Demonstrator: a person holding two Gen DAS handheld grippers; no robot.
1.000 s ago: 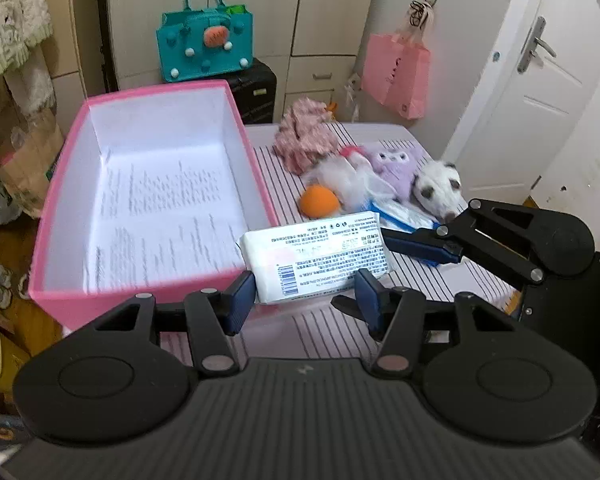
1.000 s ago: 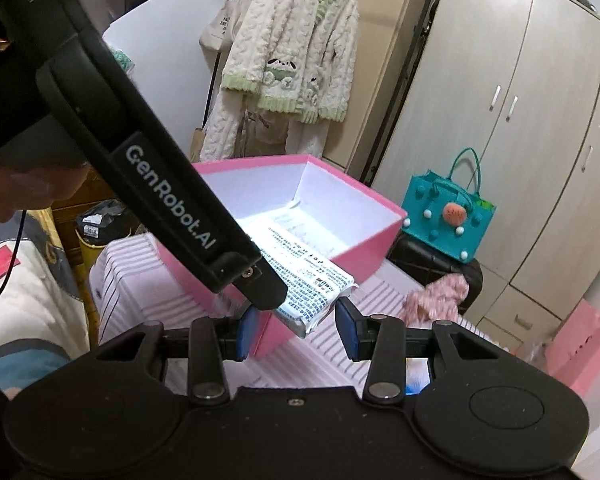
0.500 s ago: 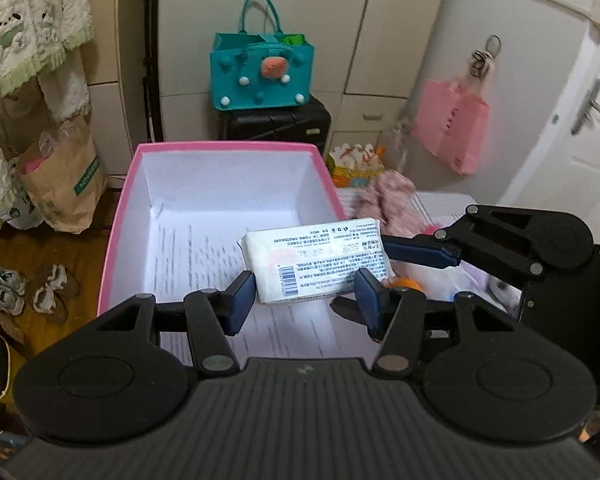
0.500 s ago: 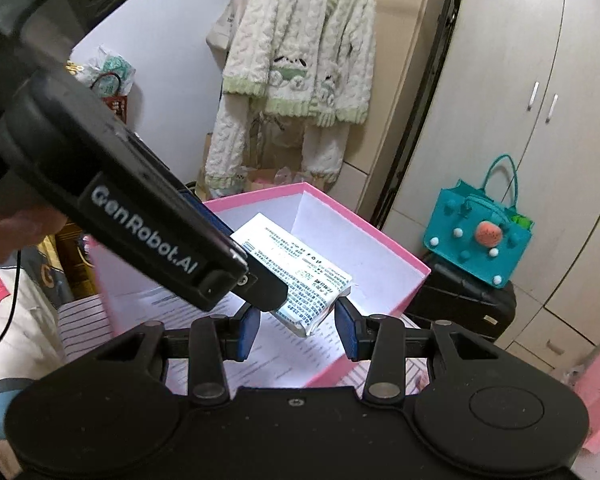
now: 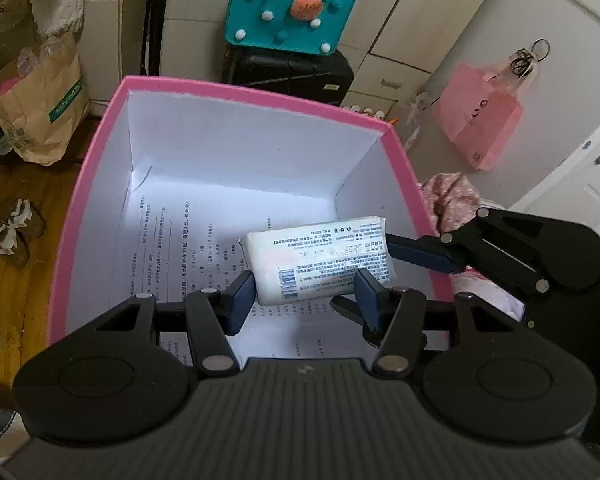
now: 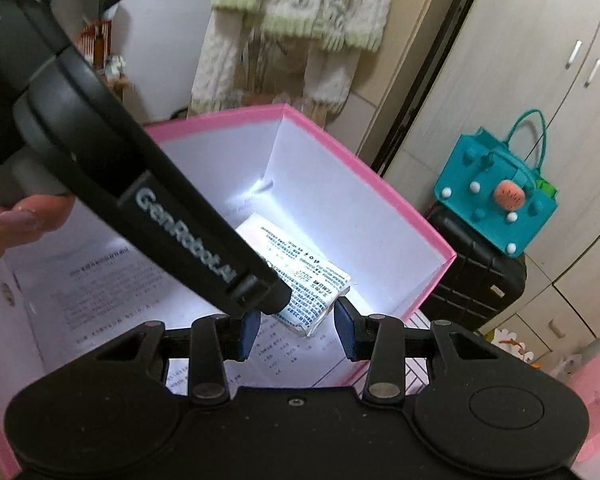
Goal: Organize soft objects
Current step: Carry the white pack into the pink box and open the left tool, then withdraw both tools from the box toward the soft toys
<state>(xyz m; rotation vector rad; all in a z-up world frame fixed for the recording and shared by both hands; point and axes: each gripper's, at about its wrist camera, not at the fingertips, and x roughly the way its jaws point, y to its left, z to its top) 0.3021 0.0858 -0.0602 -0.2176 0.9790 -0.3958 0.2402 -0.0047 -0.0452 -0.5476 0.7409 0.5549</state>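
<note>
A white tissue pack (image 5: 316, 258) with printed text hangs inside the pink box (image 5: 260, 94), just above the printed paper lining its floor. Whether the pack touches the floor I cannot tell. My left gripper (image 5: 304, 296) is shut on the pack's near long side, a blue pad on each side. From the right, my right gripper (image 5: 420, 254) holds the pack's end. In the right wrist view the pack (image 6: 312, 280) sits between the pads of the right gripper (image 6: 296, 330), and the left gripper's arm (image 6: 188, 240) crosses from the upper left over the box (image 6: 380, 196).
A pink floral cloth (image 5: 448, 200) lies just right of the box. Behind it stand a black suitcase (image 5: 292, 70) with a teal bag (image 5: 288, 8) on top, and a pink bag (image 5: 480, 116) hangs on the wall. A paper bag (image 5: 40, 108) stands at left. A person's hand (image 6: 16, 220) grips the left tool.
Both grippers have carried the tissue pack from above the striped table, over the box's rim, and down into the pink box. The grip on it looks unchanged.
</note>
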